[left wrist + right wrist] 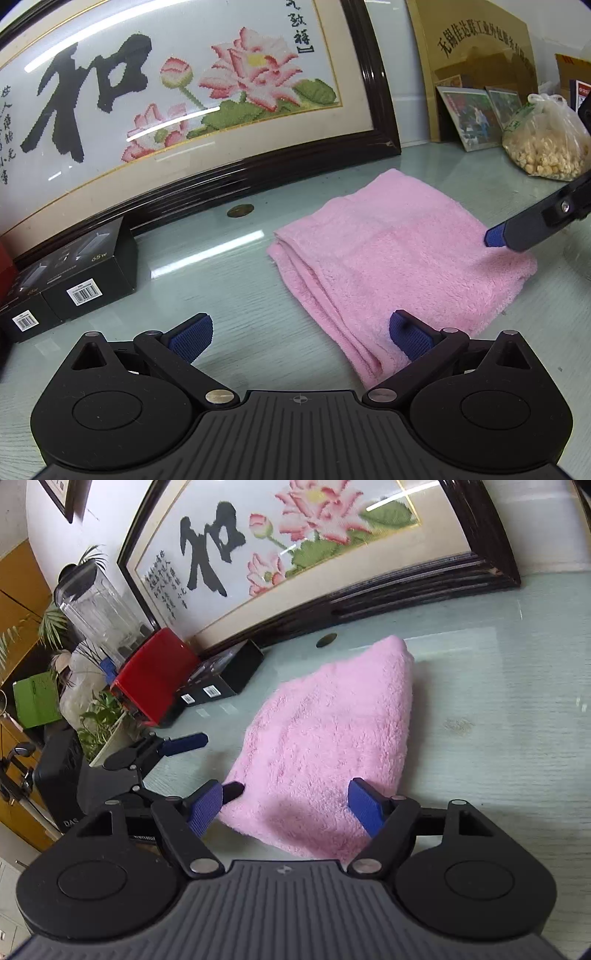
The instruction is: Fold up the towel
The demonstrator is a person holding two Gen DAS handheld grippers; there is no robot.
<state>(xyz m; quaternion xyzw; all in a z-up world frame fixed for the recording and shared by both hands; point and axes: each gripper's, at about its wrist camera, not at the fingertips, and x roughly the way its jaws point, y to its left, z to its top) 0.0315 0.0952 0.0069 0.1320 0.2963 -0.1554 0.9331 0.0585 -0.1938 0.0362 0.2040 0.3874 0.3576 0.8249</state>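
Left wrist view: left tongs (pixel 300 334) spread wide, nothing between the blue pads, hanging just above the tabletop (pixel 236 291). Pink towel (pixel 402 258) ahead and to the right of them, lying flat, already folded into a thick stack; layered edges visible along the side nearer the left pad. Right-hand pad over the towel's near corner; contact not clear. Right tongs (pixel 496 236) seen coming in from the far right, one blue tip low over the towel's right part, touching or just above, cannot tell which.

Right wrist view: right tongs (pixel 286 806) also released, wide apart, straddling the near end of the towel (pixel 325 731), cloth between the pads but not pinched. Left tongs (pixel 201 764) off to the left, beside the towel's edge, open too.

Beyond the towel: framed embroidery (pixel 166 92) leaning at the back; black boxes (pixel 74 273) well left of the left tongs; bag (pixel 546 144) far right.

Step in hand, as judged: between folds, or near the end, with both tongs let go and the stack resting. Possibly one more fold or a smoothing pass left.

Next move, if another fold: close on a short edge, all layers together, lift low, carry across, lay edge on edge. Risk: plush layers sliding apart if only the top one is caught.
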